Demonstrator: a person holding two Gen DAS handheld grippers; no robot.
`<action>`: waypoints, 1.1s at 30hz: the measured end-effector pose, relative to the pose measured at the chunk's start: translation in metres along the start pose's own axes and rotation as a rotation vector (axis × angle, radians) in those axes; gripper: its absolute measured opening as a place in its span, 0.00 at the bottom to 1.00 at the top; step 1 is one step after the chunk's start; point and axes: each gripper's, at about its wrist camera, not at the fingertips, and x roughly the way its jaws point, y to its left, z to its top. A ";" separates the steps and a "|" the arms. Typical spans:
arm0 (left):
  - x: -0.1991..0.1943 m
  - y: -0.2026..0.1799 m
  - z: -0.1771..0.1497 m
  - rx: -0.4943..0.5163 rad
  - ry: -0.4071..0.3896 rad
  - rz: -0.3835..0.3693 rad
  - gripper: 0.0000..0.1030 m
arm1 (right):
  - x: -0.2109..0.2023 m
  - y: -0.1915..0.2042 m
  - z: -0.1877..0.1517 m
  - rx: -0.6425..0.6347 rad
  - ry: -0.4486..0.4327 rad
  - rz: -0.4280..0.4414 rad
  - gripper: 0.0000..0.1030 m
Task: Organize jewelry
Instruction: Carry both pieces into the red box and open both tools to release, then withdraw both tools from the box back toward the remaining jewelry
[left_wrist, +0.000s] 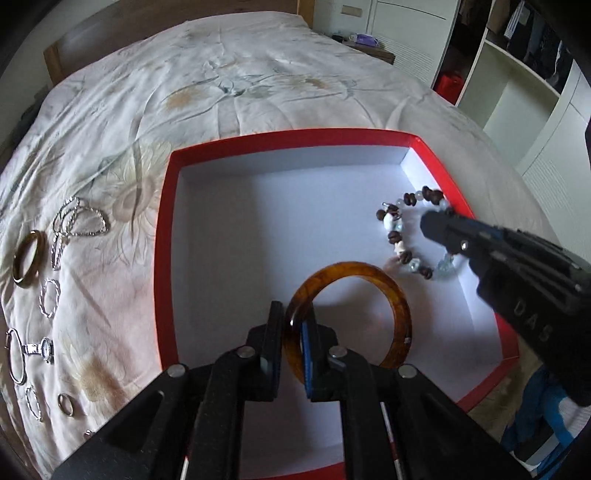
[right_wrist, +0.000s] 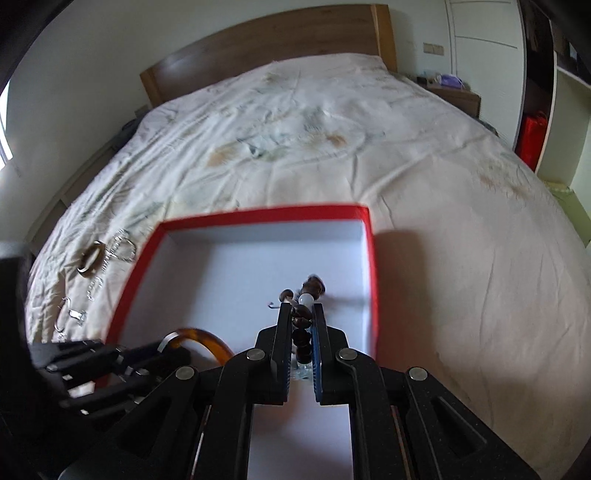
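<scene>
- Left gripper (left_wrist: 293, 317), closest to us, clamps our glossy amber resin bangle (left_wrist: 388, 291) over the red-rimmed white cardboard box (left_wrist: 164, 258).
- Right gripper (right_wrist: 301, 314) pinches our brown-and-white beaded bracelet (right_wrist: 301, 325), inside that box's right wall.
- Silver chains (left_wrist: 74, 225) lie left of the box.

bed (left_wrist: 229, 92): quilted cover | on it: red box (left_wrist: 164, 236), loose rings (left_wrist: 50, 297), watch (left_wrist: 40, 349)

A: The amber bangle (left_wrist: 391, 295) looks glossy and smooth, like resin. And the box (left_wrist: 164, 236)?

B: Red card rim, matt white paper inside. The bedcover (left_wrist: 229, 81) is soft, creased printed cloth; the headboard (right_wrist: 258, 48) is wood; the chains (left_wrist: 79, 221) are shiny metal.
</scene>
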 end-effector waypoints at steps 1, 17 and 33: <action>0.000 -0.002 -0.001 0.007 -0.002 0.008 0.08 | -0.001 -0.002 -0.003 0.003 0.008 -0.005 0.10; -0.060 -0.005 -0.006 0.021 -0.045 -0.032 0.25 | -0.106 -0.009 -0.035 0.035 -0.045 -0.046 0.33; -0.305 0.101 -0.088 -0.036 -0.276 0.153 0.25 | -0.316 0.119 -0.072 -0.111 -0.298 0.039 0.41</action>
